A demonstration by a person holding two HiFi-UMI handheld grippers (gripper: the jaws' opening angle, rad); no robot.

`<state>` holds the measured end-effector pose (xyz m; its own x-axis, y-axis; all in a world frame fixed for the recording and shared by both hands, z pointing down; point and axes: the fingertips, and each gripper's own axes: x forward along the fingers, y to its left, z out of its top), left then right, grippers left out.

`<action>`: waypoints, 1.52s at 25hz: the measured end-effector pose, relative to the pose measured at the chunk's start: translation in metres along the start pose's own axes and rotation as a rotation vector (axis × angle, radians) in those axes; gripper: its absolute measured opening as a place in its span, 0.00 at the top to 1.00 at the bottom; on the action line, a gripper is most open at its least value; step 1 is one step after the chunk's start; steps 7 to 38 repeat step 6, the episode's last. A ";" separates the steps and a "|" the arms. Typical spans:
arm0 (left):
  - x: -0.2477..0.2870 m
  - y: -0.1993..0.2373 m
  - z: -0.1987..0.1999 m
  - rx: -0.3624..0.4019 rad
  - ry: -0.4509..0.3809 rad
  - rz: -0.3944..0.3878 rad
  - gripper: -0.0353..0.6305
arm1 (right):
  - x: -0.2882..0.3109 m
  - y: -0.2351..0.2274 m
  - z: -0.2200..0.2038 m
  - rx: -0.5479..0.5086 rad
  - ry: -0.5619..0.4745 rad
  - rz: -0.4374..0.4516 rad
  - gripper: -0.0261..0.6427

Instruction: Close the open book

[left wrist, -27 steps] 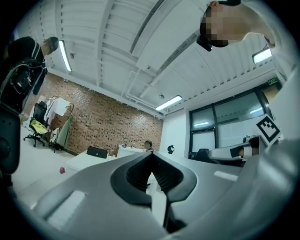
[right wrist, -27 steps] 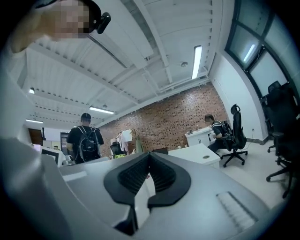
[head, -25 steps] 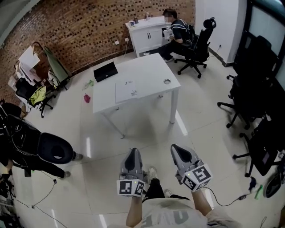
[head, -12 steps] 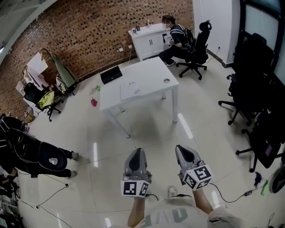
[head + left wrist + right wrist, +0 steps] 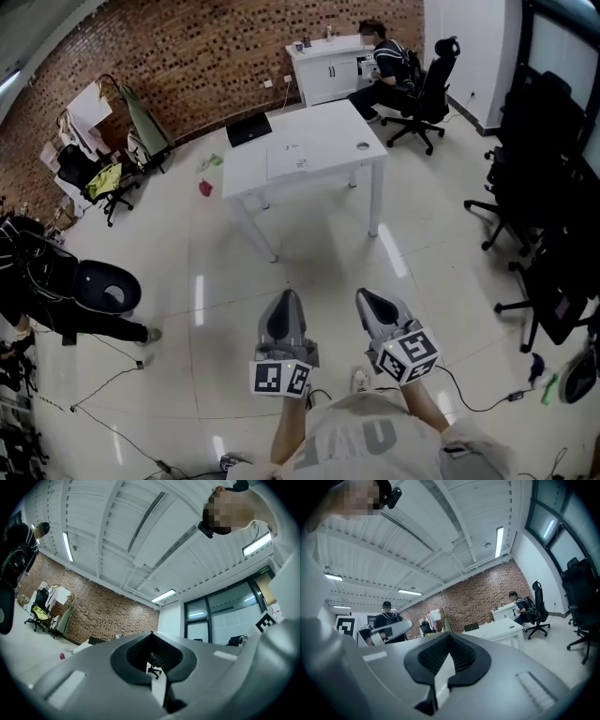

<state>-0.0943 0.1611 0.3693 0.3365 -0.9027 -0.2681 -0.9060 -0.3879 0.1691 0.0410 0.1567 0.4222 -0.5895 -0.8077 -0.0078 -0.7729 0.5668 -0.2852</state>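
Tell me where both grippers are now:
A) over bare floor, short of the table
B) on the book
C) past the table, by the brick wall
A: the left gripper and right gripper hang over floor, with the table farther ahead.

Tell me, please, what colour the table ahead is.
The table is white, seen best in the head view.

left gripper [image 5: 285, 302]: jaws together, empty | right gripper [image 5: 367, 302]: jaws together, empty
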 end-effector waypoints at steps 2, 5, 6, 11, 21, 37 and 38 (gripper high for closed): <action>0.000 -0.006 -0.003 0.004 0.009 -0.008 0.93 | -0.003 0.002 -0.002 0.000 0.000 0.002 0.96; -0.004 -0.015 -0.006 0.015 0.016 -0.025 0.93 | -0.007 0.005 -0.007 -0.004 0.008 0.005 0.96; -0.005 -0.018 -0.007 0.018 0.018 -0.029 0.93 | -0.009 0.006 -0.008 -0.004 0.011 0.006 0.96; -0.005 -0.018 -0.007 0.018 0.018 -0.029 0.93 | -0.009 0.006 -0.008 -0.004 0.011 0.006 0.96; -0.005 -0.018 -0.007 0.018 0.018 -0.029 0.93 | -0.009 0.006 -0.008 -0.004 0.011 0.006 0.96; -0.005 -0.018 -0.007 0.018 0.018 -0.029 0.93 | -0.009 0.006 -0.008 -0.004 0.011 0.006 0.96; -0.005 -0.018 -0.007 0.018 0.018 -0.029 0.93 | -0.009 0.006 -0.008 -0.004 0.011 0.006 0.96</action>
